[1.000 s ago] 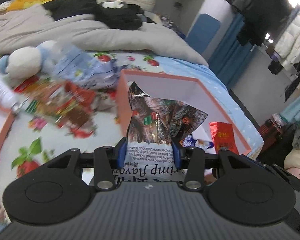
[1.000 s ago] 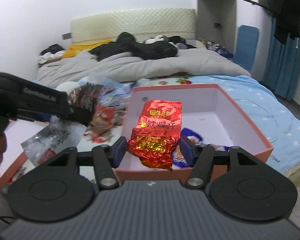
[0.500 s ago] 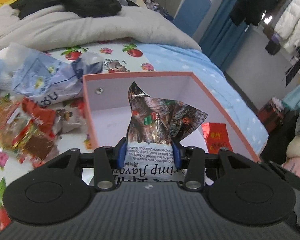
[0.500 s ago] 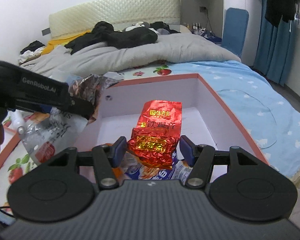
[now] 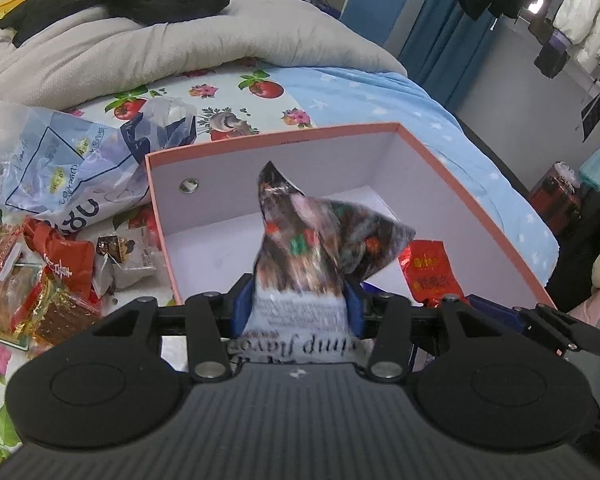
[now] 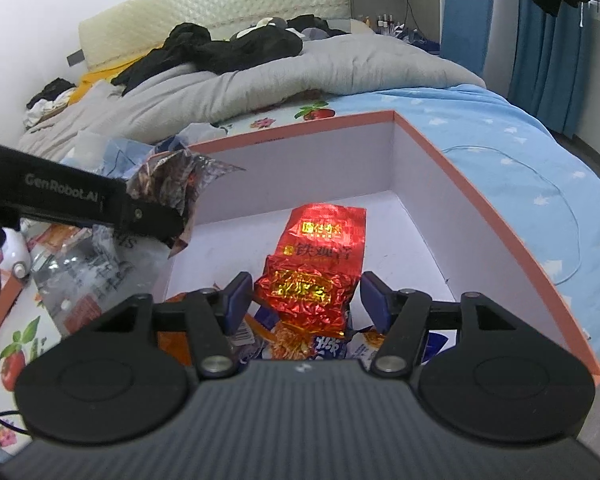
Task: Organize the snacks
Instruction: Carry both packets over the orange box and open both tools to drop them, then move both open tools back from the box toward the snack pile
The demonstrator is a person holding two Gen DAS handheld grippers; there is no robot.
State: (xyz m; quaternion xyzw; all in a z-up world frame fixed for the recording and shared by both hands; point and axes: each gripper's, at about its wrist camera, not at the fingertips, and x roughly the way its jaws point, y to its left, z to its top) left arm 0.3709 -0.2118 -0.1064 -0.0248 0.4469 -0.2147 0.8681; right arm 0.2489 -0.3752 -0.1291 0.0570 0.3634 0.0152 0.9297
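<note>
Packet (image 6: 313,276) sits between opening right tool (image 6: 307,300) pads.

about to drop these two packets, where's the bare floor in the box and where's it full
The box floor is bare along the far wall and the far right corner, beyond the red foil packet, and on the left below the wall with the round hole. The near end is crowded with blue and orange packets. Outside the box's left wall, the bedsheet is heaped with loose snacks.

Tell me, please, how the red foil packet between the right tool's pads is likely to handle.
The red foil packet looks crinkled and thin, so probably light and floppy. Its glossy foil may slip as the right tool opens. It would likely land flat in the pink-rimmed box, not roll.
</note>
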